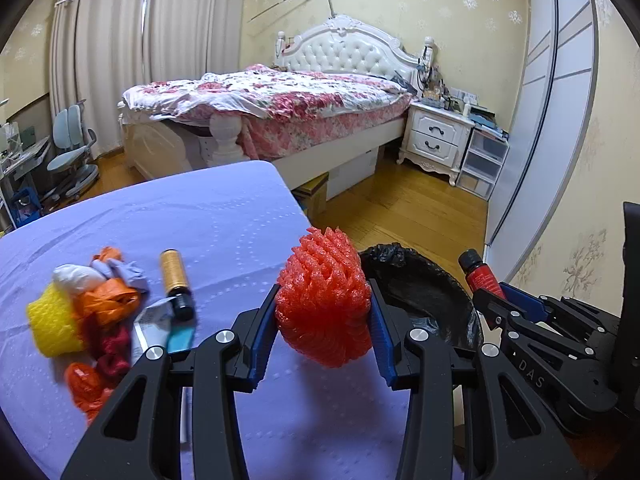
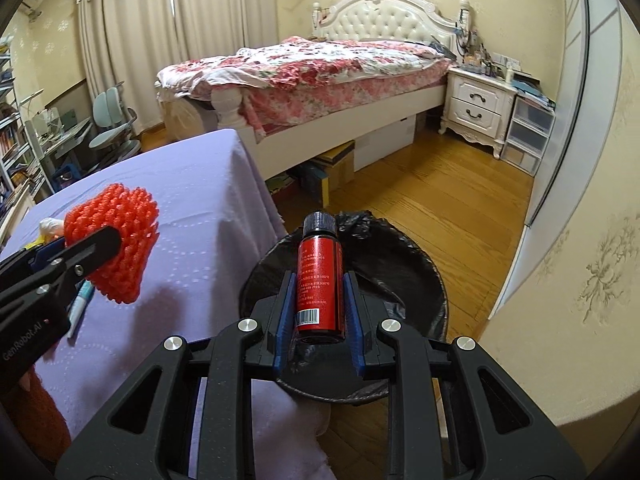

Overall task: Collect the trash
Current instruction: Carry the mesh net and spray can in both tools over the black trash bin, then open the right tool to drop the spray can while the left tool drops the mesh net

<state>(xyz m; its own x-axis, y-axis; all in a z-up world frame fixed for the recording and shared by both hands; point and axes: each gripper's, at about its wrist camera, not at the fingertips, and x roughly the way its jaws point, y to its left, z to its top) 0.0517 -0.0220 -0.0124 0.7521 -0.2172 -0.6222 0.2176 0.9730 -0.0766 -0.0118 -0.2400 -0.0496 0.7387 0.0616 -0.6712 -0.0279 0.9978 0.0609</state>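
Note:
My left gripper is shut on a red foam net and holds it above the table's right edge; the net also shows in the right wrist view. My right gripper is shut on a small red bottle with a black cap, held over the black-lined trash bin. The bin also shows in the left wrist view, just right of the net, with the red bottle beyond it. On the purple table lie a gold bottle, a yellow foam net and orange plastic scraps.
A blue-and-white tube lies on the table under the left gripper. Beyond are a bed, a white nightstand, plastic drawers, cardboard boxes under the bed, a desk chair and wooden floor.

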